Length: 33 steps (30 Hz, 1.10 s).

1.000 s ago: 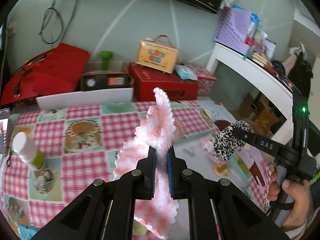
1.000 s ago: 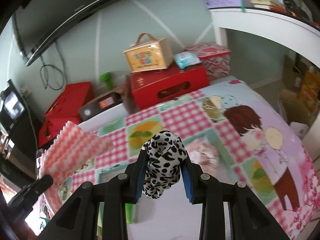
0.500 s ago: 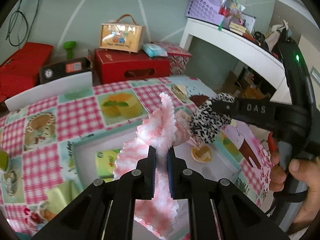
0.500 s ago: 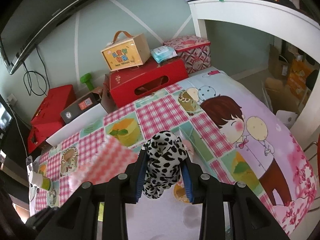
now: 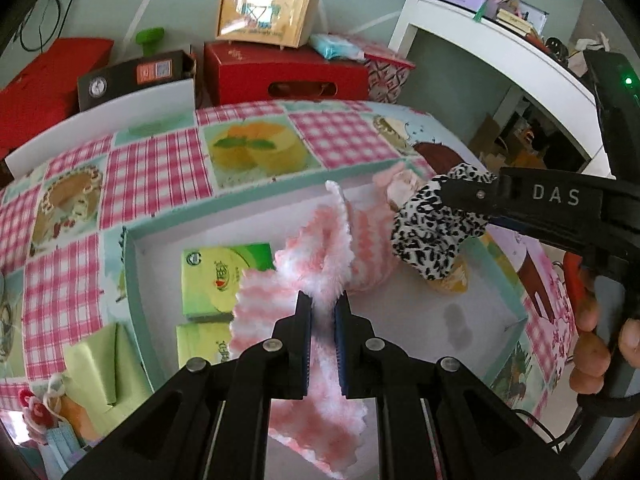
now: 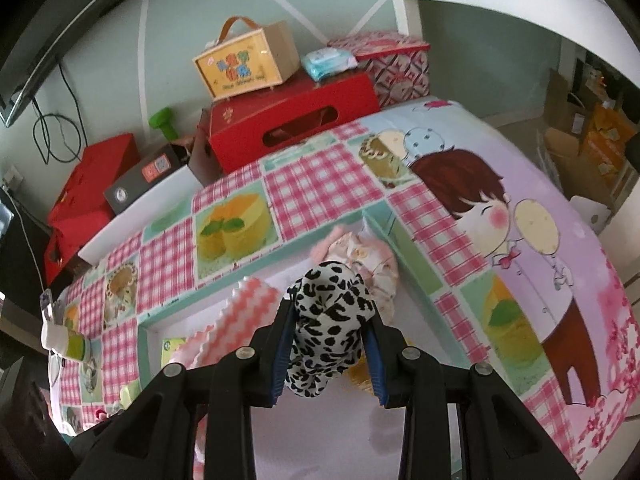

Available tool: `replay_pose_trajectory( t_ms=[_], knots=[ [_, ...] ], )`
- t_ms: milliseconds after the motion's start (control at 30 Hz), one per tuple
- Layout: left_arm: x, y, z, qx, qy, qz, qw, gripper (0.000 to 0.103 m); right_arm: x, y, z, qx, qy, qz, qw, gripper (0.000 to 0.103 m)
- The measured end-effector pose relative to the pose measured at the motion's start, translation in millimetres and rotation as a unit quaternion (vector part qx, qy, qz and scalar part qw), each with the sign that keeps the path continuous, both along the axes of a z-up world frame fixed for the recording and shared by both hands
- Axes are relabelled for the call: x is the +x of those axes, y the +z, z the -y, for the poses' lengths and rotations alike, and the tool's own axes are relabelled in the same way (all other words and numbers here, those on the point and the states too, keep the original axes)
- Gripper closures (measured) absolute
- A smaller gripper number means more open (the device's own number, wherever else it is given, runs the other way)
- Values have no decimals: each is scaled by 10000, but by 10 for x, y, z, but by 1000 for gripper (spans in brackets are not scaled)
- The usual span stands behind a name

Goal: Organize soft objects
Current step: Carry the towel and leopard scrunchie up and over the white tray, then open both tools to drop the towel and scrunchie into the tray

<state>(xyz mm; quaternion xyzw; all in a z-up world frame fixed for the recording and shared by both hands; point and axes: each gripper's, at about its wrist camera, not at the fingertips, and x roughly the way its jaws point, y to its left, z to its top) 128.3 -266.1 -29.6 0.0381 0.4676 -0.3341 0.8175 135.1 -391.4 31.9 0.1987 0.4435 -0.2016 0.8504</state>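
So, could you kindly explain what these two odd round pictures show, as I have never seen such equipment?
There is no robot here: a person holds a two-fingered claw in each hand, and each claw carries a wide-angle camera looking along its fingers. In the left camera's picture, the left claw pinches a fluffy pink-and-white cloth. In the right camera's picture, the right claw grips a leopard-print soft item. Both hang over a shallow box on a table with a patterned tablecloth. In the box lie green packets and a pale pink bundle.
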Motion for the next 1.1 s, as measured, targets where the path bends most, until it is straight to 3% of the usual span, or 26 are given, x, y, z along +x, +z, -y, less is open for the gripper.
replay_pose_trajectory(
  t_ms=[467,700,833,1100],
  knots=[
    [12,-186,81,304,-121,-335,9989,92,184,-359,-91,29,113,-643,9979,67],
    [-2,-181,92,388,-155,-300,9987,91,216,-403,-127,-120,118,-831,9964,53],
    [-13,-150,83,393,-158,-263,9988,80,226,-372,-152,-226,136,-844,9961,42],
    [-32,-30,56,354,-163,-132,9992,60,234,-305,-178,-447,117,-847,9953,32]
  ],
)
